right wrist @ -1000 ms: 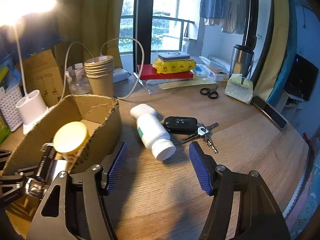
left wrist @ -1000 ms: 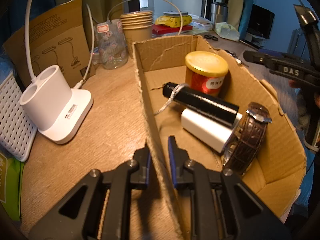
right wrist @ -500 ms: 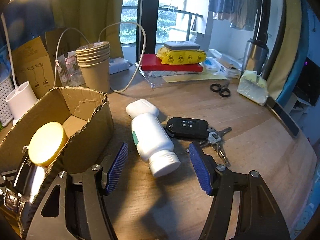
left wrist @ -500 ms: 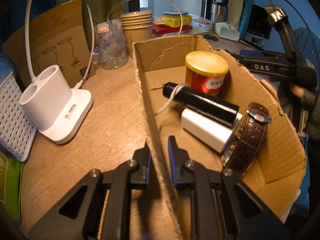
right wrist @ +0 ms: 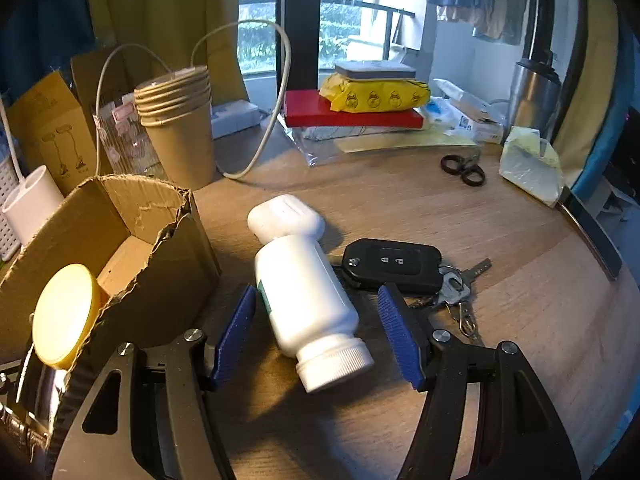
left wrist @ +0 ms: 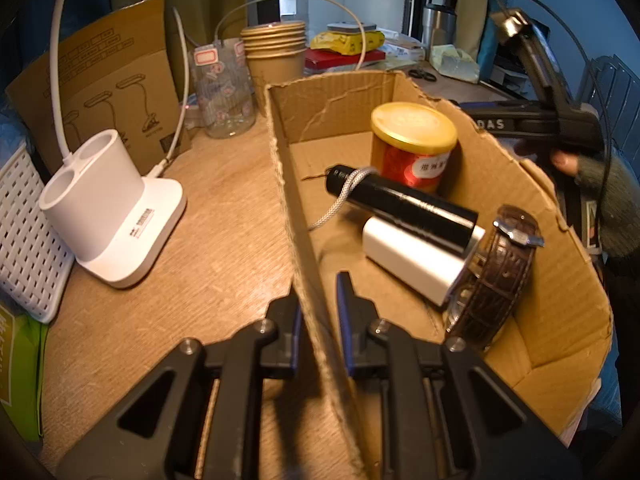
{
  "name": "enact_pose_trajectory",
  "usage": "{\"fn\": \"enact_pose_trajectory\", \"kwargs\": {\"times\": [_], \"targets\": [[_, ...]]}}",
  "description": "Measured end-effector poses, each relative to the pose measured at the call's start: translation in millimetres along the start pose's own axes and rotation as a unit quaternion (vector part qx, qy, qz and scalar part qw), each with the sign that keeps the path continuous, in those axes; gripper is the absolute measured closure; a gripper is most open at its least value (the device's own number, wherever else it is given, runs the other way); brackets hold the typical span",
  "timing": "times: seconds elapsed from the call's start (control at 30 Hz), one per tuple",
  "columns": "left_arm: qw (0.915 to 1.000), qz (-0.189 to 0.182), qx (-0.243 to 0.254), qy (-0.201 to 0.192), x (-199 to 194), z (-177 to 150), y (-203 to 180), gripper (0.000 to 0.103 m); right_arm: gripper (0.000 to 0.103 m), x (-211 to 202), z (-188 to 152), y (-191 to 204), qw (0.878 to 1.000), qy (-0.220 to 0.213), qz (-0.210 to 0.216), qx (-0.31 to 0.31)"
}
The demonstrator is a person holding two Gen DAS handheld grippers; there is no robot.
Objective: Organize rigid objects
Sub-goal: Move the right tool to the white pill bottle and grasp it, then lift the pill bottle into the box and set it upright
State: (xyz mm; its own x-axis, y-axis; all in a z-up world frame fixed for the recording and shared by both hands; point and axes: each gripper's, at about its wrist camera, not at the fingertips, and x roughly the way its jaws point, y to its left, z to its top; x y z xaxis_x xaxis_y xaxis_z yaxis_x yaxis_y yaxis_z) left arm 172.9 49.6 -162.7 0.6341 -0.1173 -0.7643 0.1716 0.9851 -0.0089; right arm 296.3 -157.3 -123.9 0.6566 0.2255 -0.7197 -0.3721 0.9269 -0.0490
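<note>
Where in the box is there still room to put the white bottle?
The cardboard box has bare floor at the back, between the left wall and the yellow-lidded jar. The right side is crowded: black flashlight, white charger, brown watch. The white bottle lies outside on the table.

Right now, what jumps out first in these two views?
The white bottle lying on the table between the right gripper's open fingers, untouched, with a key fob just behind it. In the left view, the left gripper is clamped on the near wall of the cardboard box. Inside stand a gold-lidded can at the back, and a black flashlight, white block and brown watch nearer.
</note>
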Motion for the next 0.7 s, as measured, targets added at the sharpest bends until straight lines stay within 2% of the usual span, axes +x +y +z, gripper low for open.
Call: {"fn": "enact_pose_trajectory", "kwargs": {"times": [0.1,0.27,0.7], "targets": [[1.0000,0.000,0.000,0.000,-0.3,-0.1,-0.2,0.087,0.038,3.3,1.5,2.1,1.000,0.004,-0.003,-0.005],[1.0000,0.000,0.000,0.000,-0.3,-0.1,-0.2,0.087,0.055,8.5,1.6,5.0,1.000,0.016,-0.008,-0.010],[1.0000,0.001,0.000,0.000,-0.4,-0.1,-0.3,0.087,0.056,1.6,-0.7,5.9,1.000,0.007,-0.010,-0.005]]}}
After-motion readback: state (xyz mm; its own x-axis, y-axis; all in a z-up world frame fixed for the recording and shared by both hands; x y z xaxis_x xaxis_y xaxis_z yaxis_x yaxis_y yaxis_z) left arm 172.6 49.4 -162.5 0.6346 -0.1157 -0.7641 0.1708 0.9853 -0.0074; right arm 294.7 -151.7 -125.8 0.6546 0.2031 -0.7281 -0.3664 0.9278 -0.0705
